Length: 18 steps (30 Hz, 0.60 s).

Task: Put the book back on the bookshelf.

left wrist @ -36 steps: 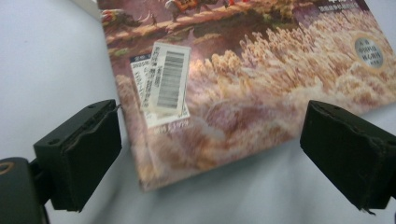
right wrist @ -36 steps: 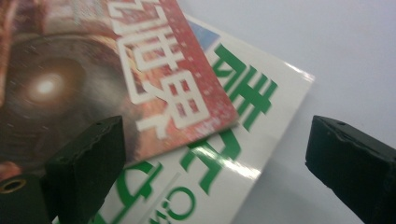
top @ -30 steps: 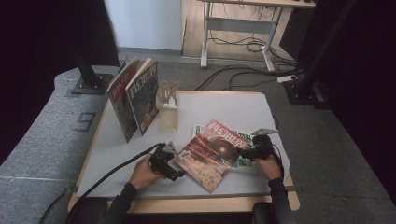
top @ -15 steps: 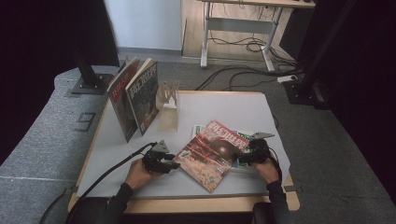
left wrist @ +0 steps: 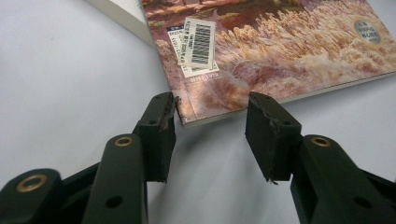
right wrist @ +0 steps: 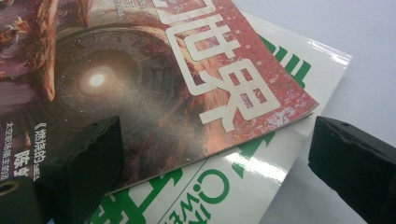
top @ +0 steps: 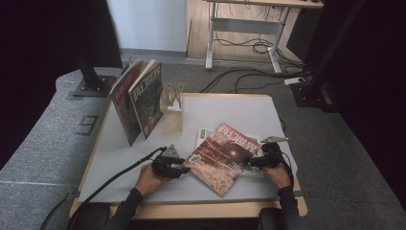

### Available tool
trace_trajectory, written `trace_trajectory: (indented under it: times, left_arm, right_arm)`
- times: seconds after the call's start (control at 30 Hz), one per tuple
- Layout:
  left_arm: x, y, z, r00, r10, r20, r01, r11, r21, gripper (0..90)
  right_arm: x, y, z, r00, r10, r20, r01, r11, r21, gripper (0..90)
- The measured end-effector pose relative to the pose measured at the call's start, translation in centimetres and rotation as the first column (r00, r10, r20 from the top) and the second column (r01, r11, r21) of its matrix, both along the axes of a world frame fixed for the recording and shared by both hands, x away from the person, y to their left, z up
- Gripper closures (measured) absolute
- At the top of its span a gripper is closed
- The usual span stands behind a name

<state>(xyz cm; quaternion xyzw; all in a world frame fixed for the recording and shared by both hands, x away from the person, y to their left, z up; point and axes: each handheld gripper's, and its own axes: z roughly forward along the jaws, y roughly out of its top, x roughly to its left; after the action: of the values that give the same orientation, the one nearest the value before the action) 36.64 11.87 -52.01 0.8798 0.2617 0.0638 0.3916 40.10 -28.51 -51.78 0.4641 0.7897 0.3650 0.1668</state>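
Now the left tool [left wrist: 212, 135] has just narrowed around the red magazine's [top: 222, 155] seven-o'clock corner, seemingly not yet pinching; the right tool [right wrist: 215, 163] stays spread.

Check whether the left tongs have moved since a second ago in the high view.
Yes, slightly. The left tongs edged toward the near left corner of the red magazine, away from the wooden stand. Their jaws have just been closing around that corner.
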Motion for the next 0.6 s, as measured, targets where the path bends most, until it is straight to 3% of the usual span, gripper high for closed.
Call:
trace_trajectory:
  times: [0.47,0.6]
  left_arm:
    - [0.20,-0.79,-0.20,0.9999,-0.004,-0.009,0.004,0.9997,-0.026,52.9]
    - [0.23,-1.06,-0.11,1.0000,-0.006,-0.006,0.006,0.9999,-0.016,52.8]
  right_arm:
    - [0.05,-0.48,-0.14,1.0000,-0.007,-0.004,0.007,0.9999,0.013,3.1]
    - [0.03,-0.70,-0.21,0.9999,-0.009,-0.006,0.009,0.9998,0.018,3.1]
